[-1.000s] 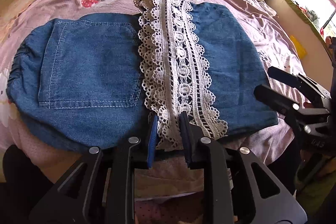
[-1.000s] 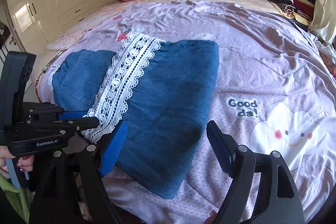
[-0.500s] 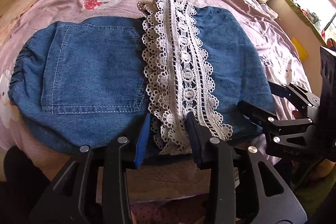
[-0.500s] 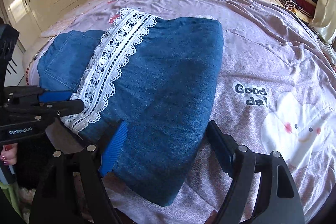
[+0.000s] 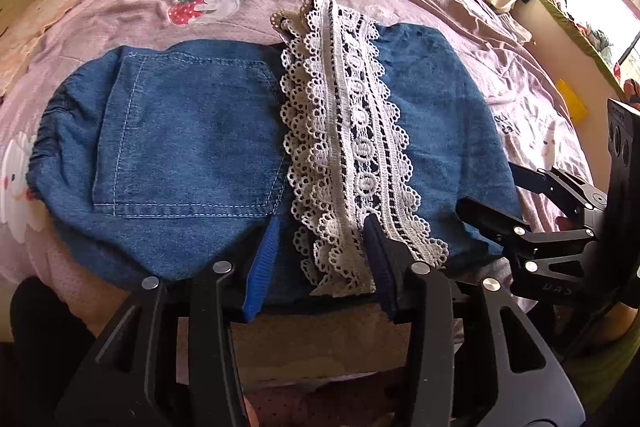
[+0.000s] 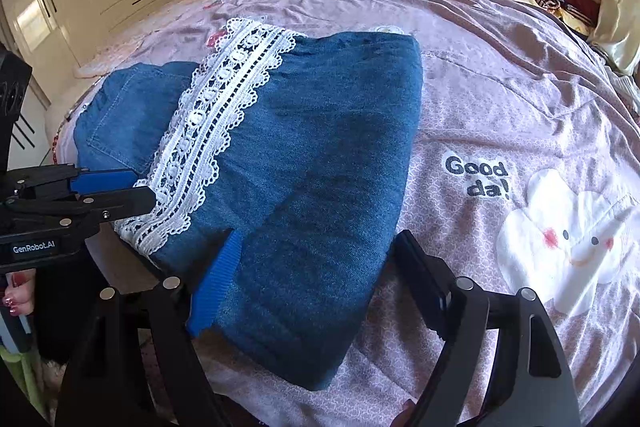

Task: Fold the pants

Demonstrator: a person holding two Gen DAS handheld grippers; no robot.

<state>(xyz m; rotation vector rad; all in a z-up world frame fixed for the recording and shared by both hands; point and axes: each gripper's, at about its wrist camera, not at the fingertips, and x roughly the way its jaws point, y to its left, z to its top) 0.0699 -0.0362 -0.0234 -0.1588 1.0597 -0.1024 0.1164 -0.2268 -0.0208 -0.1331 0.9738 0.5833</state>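
While folded pants (image 5: 192, 147) lie at bed edge | left tool (image 5: 320, 255) opening, straddling lace | right tool (image 6: 312, 267) wide

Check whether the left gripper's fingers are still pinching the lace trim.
Apart. In the left wrist view the left gripper has just been opening: the lace trim lies between its fingers, with denim showing between the blue one and the lace.
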